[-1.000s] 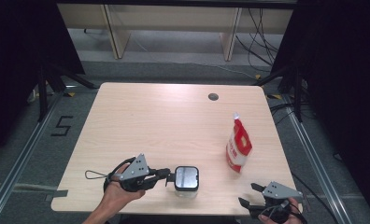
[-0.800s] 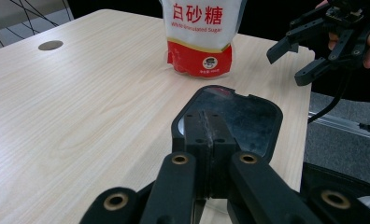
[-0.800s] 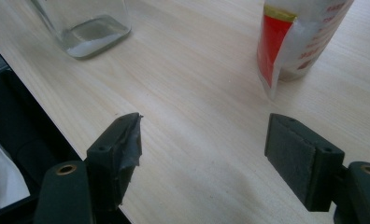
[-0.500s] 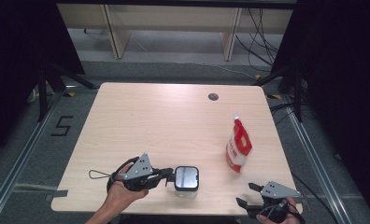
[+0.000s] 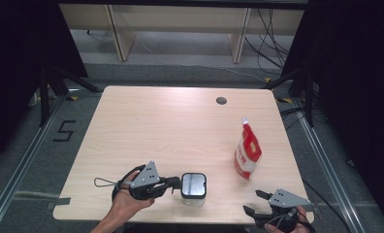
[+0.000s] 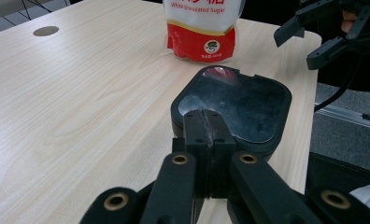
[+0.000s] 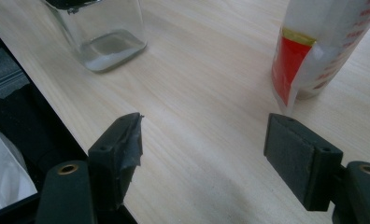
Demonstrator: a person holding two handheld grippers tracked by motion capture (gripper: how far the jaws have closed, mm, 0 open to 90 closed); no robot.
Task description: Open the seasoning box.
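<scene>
— Near the front edge of the worktop (image 5: 146, 121), what is that left hand-held gripper (image 5: 173, 183) doing at the jar (image 5: 194, 188)?

— Its jaws are pressed tight together, tips touching the near rim of the jar's black lid (image 6: 241, 105). I cannot tell whether they pinch a tab or merely rest against it.

— And the jar itself?

— Clear, square-sided, probably glass, with only a thin white layer at the bottom. I'd judge it light but rigid, smooth and breakable. Best gripped across two flat walls low down; the lid alone might lift off or slip.

— The sugar bag (image 5: 247, 150)?

— It stands upright to the right of the jar and farther back, well apart from it. Soft, crinkly, heavy at the base I'd guess, and likely to slump if squeezed at the middle. The sealed top looks the better hold.

— The right hand-held gripper (image 5: 260, 203)?

— Jaws spread wide, holding nothing, at the front edge right of the jar, just this side of the bag.
</scene>
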